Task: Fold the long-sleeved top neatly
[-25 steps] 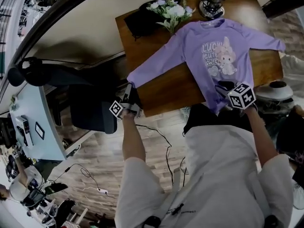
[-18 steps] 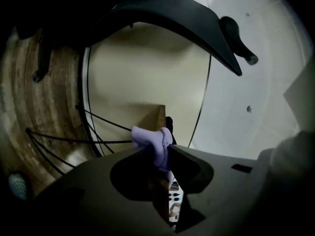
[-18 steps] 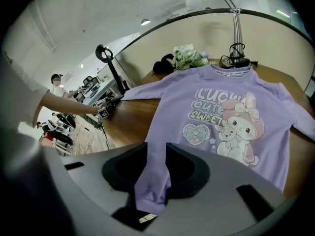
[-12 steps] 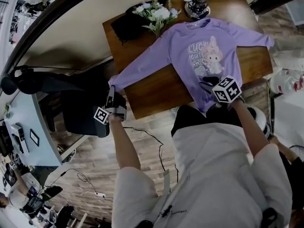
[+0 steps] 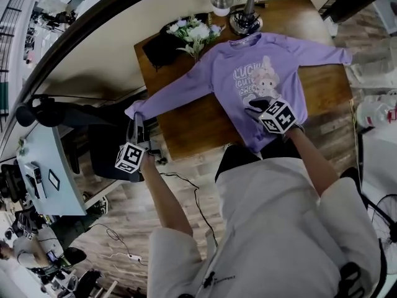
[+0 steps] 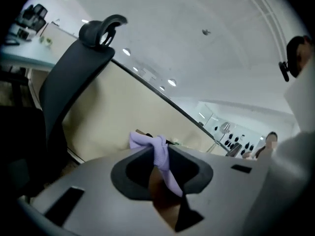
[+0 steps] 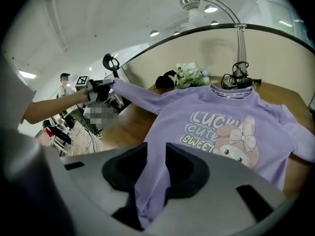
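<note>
- Wooden table (image 5: 186, 132) against a cream partition (image 5: 93, 61), with a lamp (image 5: 239, 8) and flowers (image 5: 192, 31) along the back edge. Where's the garment?
- It's spread print-up across that table. That's the long-sleeved top (image 5: 245, 113), with its collar toward the lamp. I'm gripping it in two places. My left gripper (image 5: 134, 121) has just been closing and is clenched on the sleeve cuff (image 6: 160, 154). I hold the cuff lifted out past the table's corner, near the office chair (image 6: 74, 82), so the sleeve runs in a straight line back to the shoulder. My right gripper (image 5: 257, 104) is clamped on the hem (image 7: 150, 181), with fabric bunched between its pads.
- So it's the sleeve fold. How would you run it?
- As I judge it, the right one should pin the hem so the body can't drag. Then I'd carry the cuff over the chest in one arc, sleeve taut, and lay it down with the crease running straight from shoulder to hem. Any slack would probably wrinkle at the armpit.
- Anything readable?
- The print (image 7: 216, 129) stacks "LUCK", "cute" and "SWEET" beside a pink bunny with a bow. I can't tell whether the top word runs on behind the ear. The lettering on the collar band (image 7: 231, 93) is too small to read.
</note>
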### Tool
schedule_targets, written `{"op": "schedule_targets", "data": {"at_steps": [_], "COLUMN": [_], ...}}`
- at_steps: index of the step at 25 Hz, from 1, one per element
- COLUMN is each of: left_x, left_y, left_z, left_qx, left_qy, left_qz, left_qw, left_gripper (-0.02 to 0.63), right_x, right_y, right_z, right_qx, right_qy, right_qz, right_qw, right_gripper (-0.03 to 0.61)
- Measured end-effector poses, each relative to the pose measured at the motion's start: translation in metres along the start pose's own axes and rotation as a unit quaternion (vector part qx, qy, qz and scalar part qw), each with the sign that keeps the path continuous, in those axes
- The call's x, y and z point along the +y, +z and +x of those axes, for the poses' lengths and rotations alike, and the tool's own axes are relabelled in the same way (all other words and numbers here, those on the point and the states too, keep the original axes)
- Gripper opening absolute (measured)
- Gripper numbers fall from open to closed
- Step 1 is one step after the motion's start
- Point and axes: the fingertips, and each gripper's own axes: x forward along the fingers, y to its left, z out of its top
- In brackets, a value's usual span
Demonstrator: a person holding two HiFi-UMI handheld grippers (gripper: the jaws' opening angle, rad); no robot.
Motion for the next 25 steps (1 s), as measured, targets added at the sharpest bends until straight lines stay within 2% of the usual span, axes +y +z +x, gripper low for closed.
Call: {"op": "schedule_targets", "data": {"at_steps": [2, 5, 9, 11, 15, 17, 20, 22, 25], "left_x": [-0.03, -0.083, -0.158, -0.195, -0.255, -0.278, -0.311, -0.336, -0.37], "left_y": [0.007, 0.013, 0.018, 0.009, -0.028, -0.043, -0.067, -0.091, -0.13], "left_z": [0.001, 0.006, 0.022, 0.038, 0.075, 0.088, 0.109, 0.126, 0.151], "left_qx": [-0.007, -0.018, -0.036, -0.027, 0.019, 0.036, 0.061, 0.084, 0.121], "left_qy": [0.022, 0.03, 0.044, 0.038, 0.023, 0.035, 0.057, 0.055, 0.046], "left_qz": [0.024, 0.055, 0.141, 0.182, 0.226, 0.255, 0.316, 0.35, 0.378], "left_qw": [0.9994, 0.9979, 0.9883, 0.9822, 0.9737, 0.9656, 0.9452, 0.9315, 0.9165], "left_gripper": [0.1, 0.1, 0.1, 0.1, 0.098, 0.098, 0.098, 0.098, 0.098], "right_x": [-0.008, -0.022, -0.05, -0.069, -0.111, -0.128, -0.152, -0.169, -0.188], "right_y": [0.0, -0.006, -0.015, -0.021, -0.04, -0.049, -0.063, -0.072, -0.087], "right_z": [-0.008, -0.02, -0.045, -0.06, -0.094, -0.109, -0.131, -0.147, -0.169], "right_qx": [-0.005, -0.015, -0.027, -0.035, -0.05, -0.056, -0.061, -0.066, -0.072], "right_qy": [0.004, 0.011, 0.017, 0.016, 0.009, 0.009, 0.01, 0.007, 0.003], "right_qz": [-0.003, 0.001, 0.004, 0.01, 0.028, 0.032, 0.037, 0.042, 0.047], "right_qw": [1.0, 1.0, 0.999, 0.999, 0.998, 0.998, 0.997, 0.997, 0.996], "right_gripper": [0.123, 0.123, 0.123, 0.123, 0.123, 0.123, 0.123, 0.123, 0.123]}}
